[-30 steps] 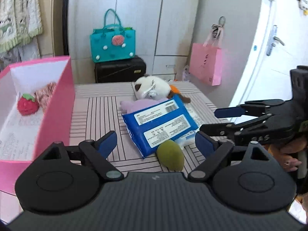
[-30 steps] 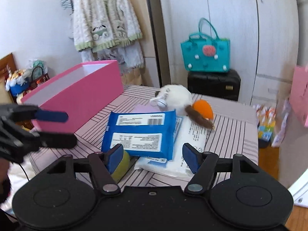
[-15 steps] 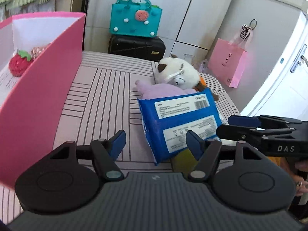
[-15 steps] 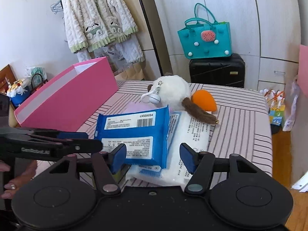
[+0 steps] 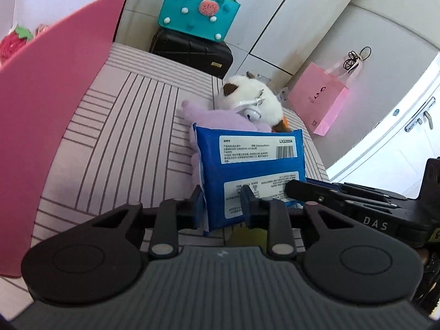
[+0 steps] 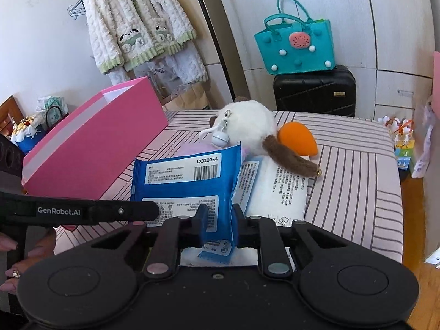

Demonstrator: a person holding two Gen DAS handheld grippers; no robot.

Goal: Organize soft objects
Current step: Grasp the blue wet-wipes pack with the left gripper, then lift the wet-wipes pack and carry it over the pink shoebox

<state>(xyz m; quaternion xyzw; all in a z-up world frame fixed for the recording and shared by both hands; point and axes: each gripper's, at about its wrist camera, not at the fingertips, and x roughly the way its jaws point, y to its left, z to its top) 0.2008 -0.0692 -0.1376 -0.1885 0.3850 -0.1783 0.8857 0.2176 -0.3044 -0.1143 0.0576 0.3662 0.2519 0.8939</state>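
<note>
A blue wipes pack (image 5: 253,170) (image 6: 189,181) is tilted up on the striped table. My left gripper (image 5: 221,206) is shut on its near left corner. My right gripper (image 6: 218,221) is shut on its near right edge. Behind it lie a purple plush (image 5: 220,118), a white and brown plush cat (image 5: 250,101) (image 6: 247,126), an orange soft ball (image 6: 298,137) and a white wipes pack (image 6: 277,192). A green soft piece (image 5: 247,236) peeks out under the blue pack. The open pink box (image 5: 49,88) (image 6: 96,140) holds a red knitted strawberry (image 5: 13,41).
A teal bag (image 5: 198,8) sits on a black suitcase (image 5: 192,52) behind the table. A pink paper bag (image 5: 319,101) hangs at the right. A fluffy jacket (image 6: 137,24) hangs on the wall. The table's right edge (image 6: 396,192) drops to the floor.
Both grippers moved in on the blue pack and closed on it from either side. The pack's near end is now lifted and tilted up.
</note>
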